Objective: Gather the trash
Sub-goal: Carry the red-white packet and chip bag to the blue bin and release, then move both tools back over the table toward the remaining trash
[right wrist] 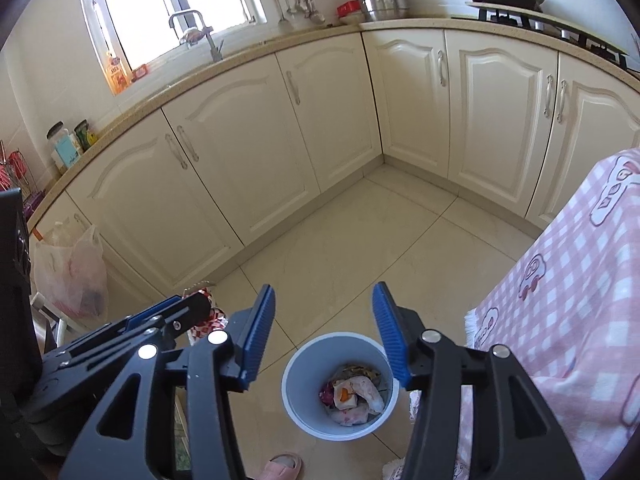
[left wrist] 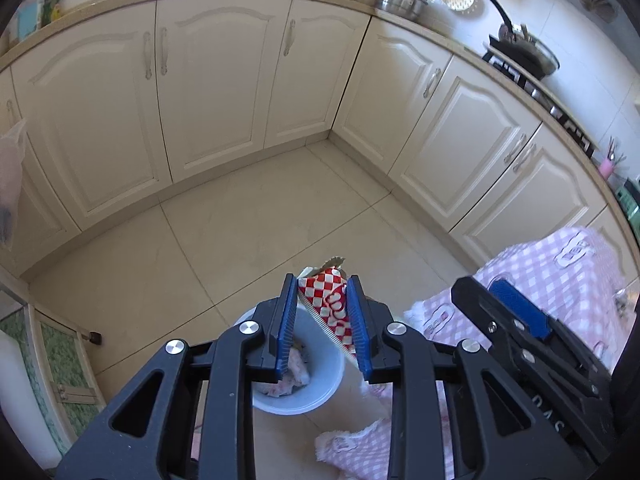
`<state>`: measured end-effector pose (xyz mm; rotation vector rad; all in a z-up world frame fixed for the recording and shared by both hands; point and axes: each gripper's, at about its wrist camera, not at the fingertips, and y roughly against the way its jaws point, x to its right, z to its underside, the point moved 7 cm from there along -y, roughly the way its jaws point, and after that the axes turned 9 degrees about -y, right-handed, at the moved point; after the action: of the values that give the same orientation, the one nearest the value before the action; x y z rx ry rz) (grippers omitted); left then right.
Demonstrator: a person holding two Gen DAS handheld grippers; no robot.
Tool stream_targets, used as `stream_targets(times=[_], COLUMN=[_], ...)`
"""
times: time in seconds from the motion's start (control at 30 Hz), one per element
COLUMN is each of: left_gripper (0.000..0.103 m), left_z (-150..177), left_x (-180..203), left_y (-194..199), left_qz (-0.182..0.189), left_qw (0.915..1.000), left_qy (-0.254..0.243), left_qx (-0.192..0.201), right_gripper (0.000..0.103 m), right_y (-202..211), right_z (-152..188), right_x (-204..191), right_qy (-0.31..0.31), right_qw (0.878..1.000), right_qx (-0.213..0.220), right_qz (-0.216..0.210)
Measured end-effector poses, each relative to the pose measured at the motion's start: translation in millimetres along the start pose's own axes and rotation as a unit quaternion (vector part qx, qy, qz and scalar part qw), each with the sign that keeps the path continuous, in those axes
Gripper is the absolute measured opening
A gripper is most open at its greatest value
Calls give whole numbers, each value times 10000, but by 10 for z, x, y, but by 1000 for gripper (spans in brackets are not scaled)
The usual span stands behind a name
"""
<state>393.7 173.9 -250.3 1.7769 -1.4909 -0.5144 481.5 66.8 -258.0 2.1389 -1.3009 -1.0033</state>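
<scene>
Kitchen floor [right wrist: 340, 248]: pale tiles are running up to cream cabinets [left wrist: 216, 88].
Bin [right wrist: 296, 384]: grey, standing on the floor, holding crumpled trash [right wrist: 354, 398].
Left tool [left wrist: 322, 320]: clenching a red-and-white checked wrapper [left wrist: 332, 300] above the bin.
Right tool [right wrist: 324, 336]: jaws standing apart, gripping nothing, hanging over the bin.
Cloth [right wrist: 572, 280]: pink checked, draping beside the bin.

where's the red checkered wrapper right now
In the left wrist view the wrapper is clamped in the left tongs, above the grey bin on the floor.
</scene>
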Motion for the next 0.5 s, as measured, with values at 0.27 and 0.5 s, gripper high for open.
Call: stream_targets(times=[0.27,0.5], left_gripper=[42,42], left_z=[-109,-180], left_x=[137,377], left_y=[274,629], left_qz=[-70,-2], left_qw=[9997,9985], left_qy=[-58,-243], left_qx=[245,491], right_gripper=[53,53], right_y=[311,703], right_z=[-133,-222], right_x=[28,81], right_qy=[-36,-81], right_qw=[9997,9986], right_qx=[241,524], right_qz=[-29,-33])
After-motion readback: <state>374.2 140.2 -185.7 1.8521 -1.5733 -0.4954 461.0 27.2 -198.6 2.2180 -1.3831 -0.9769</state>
